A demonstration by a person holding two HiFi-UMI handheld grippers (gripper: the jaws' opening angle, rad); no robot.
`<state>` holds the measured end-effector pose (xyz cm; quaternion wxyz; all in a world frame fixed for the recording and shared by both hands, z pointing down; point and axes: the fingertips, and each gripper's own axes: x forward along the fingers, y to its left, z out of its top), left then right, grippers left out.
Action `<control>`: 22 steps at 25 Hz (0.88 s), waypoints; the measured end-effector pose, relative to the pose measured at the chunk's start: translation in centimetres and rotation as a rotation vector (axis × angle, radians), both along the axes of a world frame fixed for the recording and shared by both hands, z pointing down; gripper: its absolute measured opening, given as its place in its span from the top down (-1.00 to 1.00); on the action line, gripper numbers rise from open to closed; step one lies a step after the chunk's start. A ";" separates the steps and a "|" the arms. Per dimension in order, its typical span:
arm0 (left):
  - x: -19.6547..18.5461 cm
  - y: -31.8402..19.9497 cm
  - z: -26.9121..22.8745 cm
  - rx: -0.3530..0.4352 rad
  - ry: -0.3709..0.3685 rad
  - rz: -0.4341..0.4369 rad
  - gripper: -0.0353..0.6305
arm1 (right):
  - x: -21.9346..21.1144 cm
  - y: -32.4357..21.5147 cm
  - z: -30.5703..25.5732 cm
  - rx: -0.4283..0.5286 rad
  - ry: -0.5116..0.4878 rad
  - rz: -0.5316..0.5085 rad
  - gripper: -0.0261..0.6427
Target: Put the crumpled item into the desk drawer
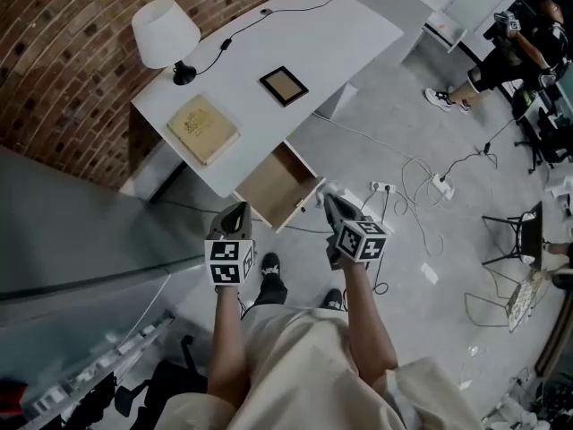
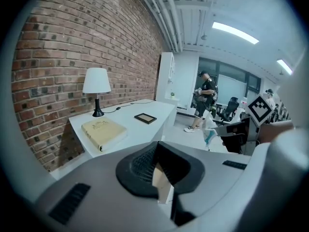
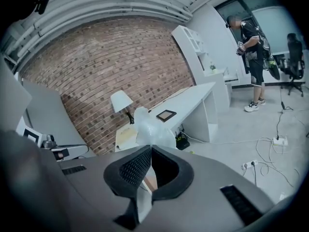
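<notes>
The crumpled item (image 1: pixel 325 190) is a wad of thin white plastic. My right gripper (image 1: pixel 330 198) is shut on it, just right of the open wooden drawer (image 1: pixel 273 186) of the white desk (image 1: pixel 304 43). In the right gripper view the wad (image 3: pixel 149 127) sticks up out of the closed jaws. The drawer looks empty. My left gripper (image 1: pixel 238 209) hangs at the drawer's left front corner, shut, holding nothing. From the left gripper view the wad (image 2: pixel 208 135) shows off to the right.
On the desk stand a white lamp (image 1: pixel 166 34), a tan book (image 1: pixel 204 128) and a small picture frame (image 1: pixel 284 85). Cables and power strips (image 1: pixel 421 186) lie on the grey floor. A person (image 1: pixel 501 52) stands at the far right. A wire chair (image 1: pixel 519 240) is nearby.
</notes>
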<state>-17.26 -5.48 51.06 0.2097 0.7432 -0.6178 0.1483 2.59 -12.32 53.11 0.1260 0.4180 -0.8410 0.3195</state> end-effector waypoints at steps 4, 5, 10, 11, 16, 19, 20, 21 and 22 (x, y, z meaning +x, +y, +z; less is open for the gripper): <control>-1.4 -0.3 2.0 -0.036 0.015 0.059 0.84 | -2.5 -0.1 1.1 -0.025 0.011 -0.008 0.83; -2.0 -0.6 2.3 -0.039 0.020 0.064 0.84 | -2.8 0.0 1.4 -0.026 0.019 -0.008 0.83; -3.8 -0.9 4.3 -0.064 0.059 0.076 0.84 | -2.2 1.2 3.3 -0.055 0.057 0.030 0.83; -3.8 -0.9 4.9 -0.072 0.067 0.080 0.84 | -1.9 1.4 3.6 -0.061 0.062 0.039 0.83; -3.1 -1.0 6.7 -0.105 0.075 0.112 0.84 | -0.8 1.4 4.6 -0.082 0.053 0.091 0.83; -2.9 -1.2 7.2 -0.118 0.068 0.119 0.84 | -0.8 1.2 5.9 -0.105 0.054 0.098 0.83; -2.7 -1.3 7.5 -0.124 0.061 0.124 0.84 | -0.9 1.1 6.4 -0.113 0.058 0.097 0.83; -2.6 -1.5 7.9 -0.131 0.051 0.133 0.84 | -1.1 0.8 6.8 -0.120 0.062 0.096 0.83; -2.5 -1.6 8.2 -0.140 0.039 0.142 0.84 | -1.3 0.5 7.3 -0.128 0.063 0.097 0.83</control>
